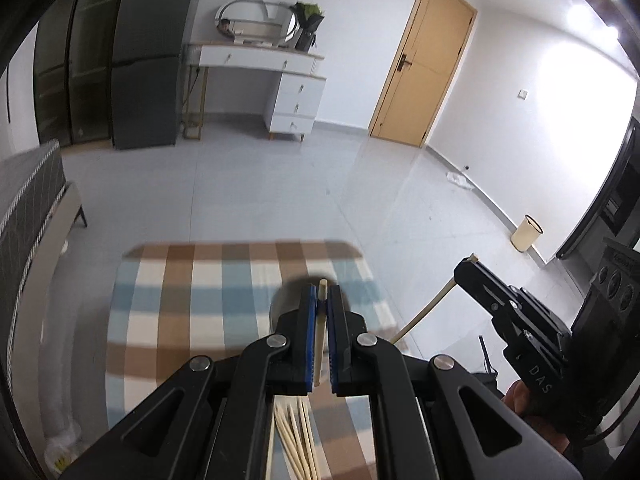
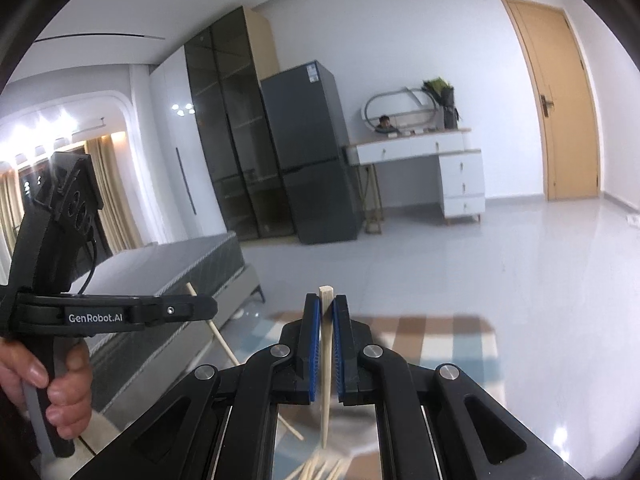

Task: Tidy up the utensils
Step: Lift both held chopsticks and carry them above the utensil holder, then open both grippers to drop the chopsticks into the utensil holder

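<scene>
The words "GenRobot.AI" are showing in white on the side of the left gripper (image 2: 208, 307) at 9 o'clock in the right wrist view, and "DAS" is showing on the right gripper (image 1: 466, 266) at 4 o'clock in the left wrist view. Each gripper is pinching one chopstick (image 1: 320, 336) (image 2: 326, 360) tight. Only the left view is showing the loose chopsticks (image 1: 298, 440) clearly, lying at 6 o'clock on the checked worktop (image 1: 192, 300).

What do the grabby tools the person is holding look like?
Both are black. The left gripper and right gripper each have two fingers with blue ribbed pads and silver round bolts on the linkage. The left one's side reads "GenRobot.AI" in white, and a thin black cable hangs behind it. The right one's handle shows the letters "DAS". No sleeves are visible.
</scene>
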A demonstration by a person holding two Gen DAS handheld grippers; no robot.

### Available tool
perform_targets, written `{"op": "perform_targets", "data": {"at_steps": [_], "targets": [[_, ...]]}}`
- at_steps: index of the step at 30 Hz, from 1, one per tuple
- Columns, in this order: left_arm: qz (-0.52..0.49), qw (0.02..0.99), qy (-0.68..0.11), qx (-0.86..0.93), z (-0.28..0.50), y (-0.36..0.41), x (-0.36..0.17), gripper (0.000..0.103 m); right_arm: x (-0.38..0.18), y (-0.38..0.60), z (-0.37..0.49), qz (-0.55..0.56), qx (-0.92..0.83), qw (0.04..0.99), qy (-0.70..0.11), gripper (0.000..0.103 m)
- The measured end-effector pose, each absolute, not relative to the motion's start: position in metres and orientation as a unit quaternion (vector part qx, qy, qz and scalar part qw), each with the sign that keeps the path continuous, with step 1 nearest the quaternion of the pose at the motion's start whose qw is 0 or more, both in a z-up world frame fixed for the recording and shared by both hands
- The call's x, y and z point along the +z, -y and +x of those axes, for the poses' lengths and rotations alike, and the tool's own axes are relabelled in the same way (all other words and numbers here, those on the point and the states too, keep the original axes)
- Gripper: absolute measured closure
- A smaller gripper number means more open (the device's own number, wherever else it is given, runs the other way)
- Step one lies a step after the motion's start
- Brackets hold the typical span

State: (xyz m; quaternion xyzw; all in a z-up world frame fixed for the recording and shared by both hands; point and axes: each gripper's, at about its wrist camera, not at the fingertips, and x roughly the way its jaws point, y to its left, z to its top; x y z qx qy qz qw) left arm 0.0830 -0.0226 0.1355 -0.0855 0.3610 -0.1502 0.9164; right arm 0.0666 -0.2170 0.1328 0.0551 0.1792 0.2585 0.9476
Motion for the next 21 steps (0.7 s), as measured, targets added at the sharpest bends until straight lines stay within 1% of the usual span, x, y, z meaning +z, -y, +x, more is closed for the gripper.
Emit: {"op": "perform_targets", "data": {"at_steps": [5,10,15,18,21], "targets": [[-0.075,0.922,-0.348,-0.155,0.113,0.026,0.148,0.102,0.155,0.21,0.096,0.042,0.256,0.954,-0.152,0.097],[-0.066,0.928,-0.337,-0.147,0.139,0.025,0.145,0.102,0.151,0.201,0.117,0.031,0.247,0.958,-0.142,0.097],[-0.066,0.926,-0.335,-0.159,0.155,0.024,0.121,0.102,0.127,0.191,0.134,0.028,0.242,0.958,-0.155,0.097],[-0.068,0.92,-0.35,-0.163,0.164,0.021,0.095,0.102,0.112,0.182,0.135,0.014,0.243,0.957,-0.16,0.097],[-0.076,0.914,-0.365,-0.158,0.168,0.018,0.083,0.102,0.1,0.175,0.136,-0.005,0.247,0.954,-0.168,0.097]]}}
